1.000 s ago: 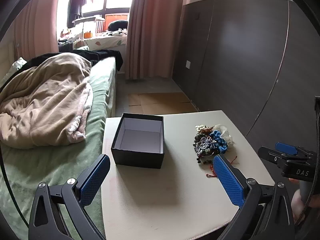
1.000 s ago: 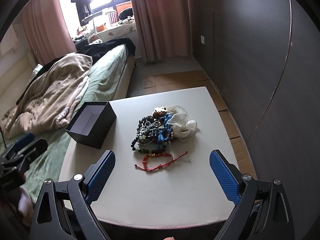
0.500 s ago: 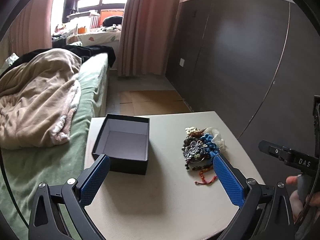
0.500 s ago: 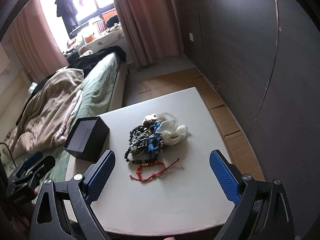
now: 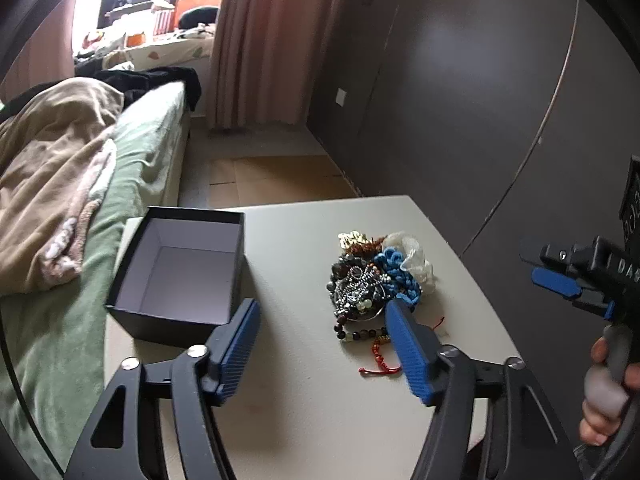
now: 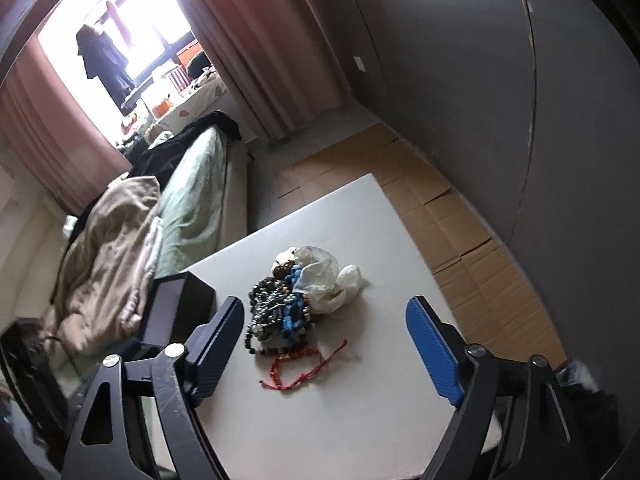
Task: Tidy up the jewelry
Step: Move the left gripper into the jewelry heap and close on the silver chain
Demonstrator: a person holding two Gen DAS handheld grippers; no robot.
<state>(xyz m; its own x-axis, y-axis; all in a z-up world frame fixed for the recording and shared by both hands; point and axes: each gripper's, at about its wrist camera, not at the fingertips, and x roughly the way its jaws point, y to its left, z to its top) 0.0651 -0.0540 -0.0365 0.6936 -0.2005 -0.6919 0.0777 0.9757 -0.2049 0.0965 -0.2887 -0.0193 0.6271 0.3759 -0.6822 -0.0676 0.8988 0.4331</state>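
Left tongs point(image 5: 322, 330) closing over the pale worktop point(image 5: 304, 248), nothing between the pads; black open box point(image 5: 182, 272) just beyond the left pad, jewelry heap point(image 5: 374, 280) touching the tip of the right pad in view. Right tongs point(image 6: 324, 334) also closing, pinching nothing; heap point(image 6: 296, 300) and red cord bracelet point(image 6: 304, 364) lie between and ahead of the pads, box point(image 6: 180, 312) behind the left pad.

On the worktop point(image 5: 304, 392), the open box point(image 5: 180, 272) sits left, beside the bed point(image 5: 132, 152). The jewelry pile point(image 5: 376, 280) lies right, well apart; a cord bracelet point(image 6: 300, 368) seemingly touches its near edge.
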